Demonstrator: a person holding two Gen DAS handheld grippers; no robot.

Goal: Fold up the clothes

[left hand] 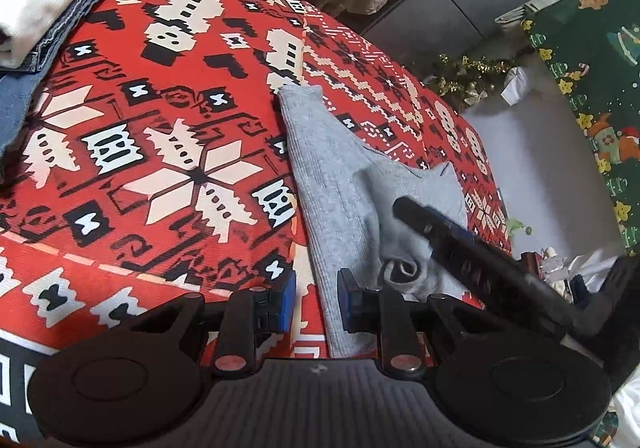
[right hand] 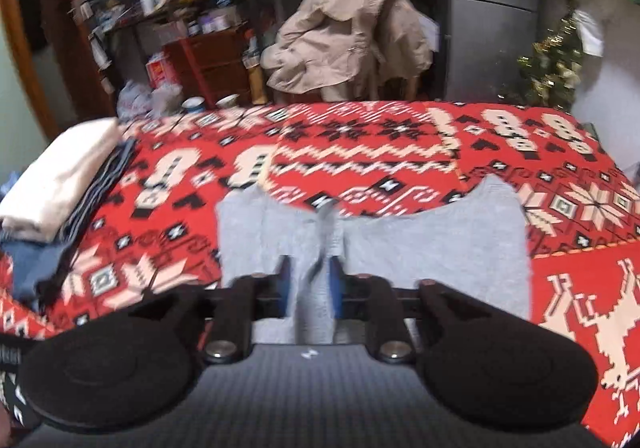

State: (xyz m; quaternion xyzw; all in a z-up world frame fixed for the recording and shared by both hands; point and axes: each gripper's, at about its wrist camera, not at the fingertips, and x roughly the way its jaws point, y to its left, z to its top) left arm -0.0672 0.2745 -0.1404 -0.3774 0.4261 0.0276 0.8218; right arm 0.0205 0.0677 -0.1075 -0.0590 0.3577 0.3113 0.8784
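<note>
bed cover (right hand: 400,151): red patterned, fills both views; busy print makes garment edges hard to judge.
grey garment (right hand: 420,244): lies flat mid-cover, 12 o'clock of the right gripper; ribbed hem runs 11 to 6 o'clock in left view (left hand: 320,183).
folded stack (right hand: 60,183): white + denim at 9-10 o'clock, well apart from the grey piece.
right gripper (right hand: 310,284): jaws part-closed w/ a raised ridge of grey cloth between pads; looks pinched, but view blurred, so firm hold can't be told.
left gripper (left hand: 316,298): released, jaws apart, hem edge lying between them, not clamped.
risk 1: right lifts w/ thin pinch, cloth slips out, fold collapses.
risk 2: left closes off the hem, grabs cover instead, drags it.
risk 3: one-sided pull skews fold, bunches middle.
</note>
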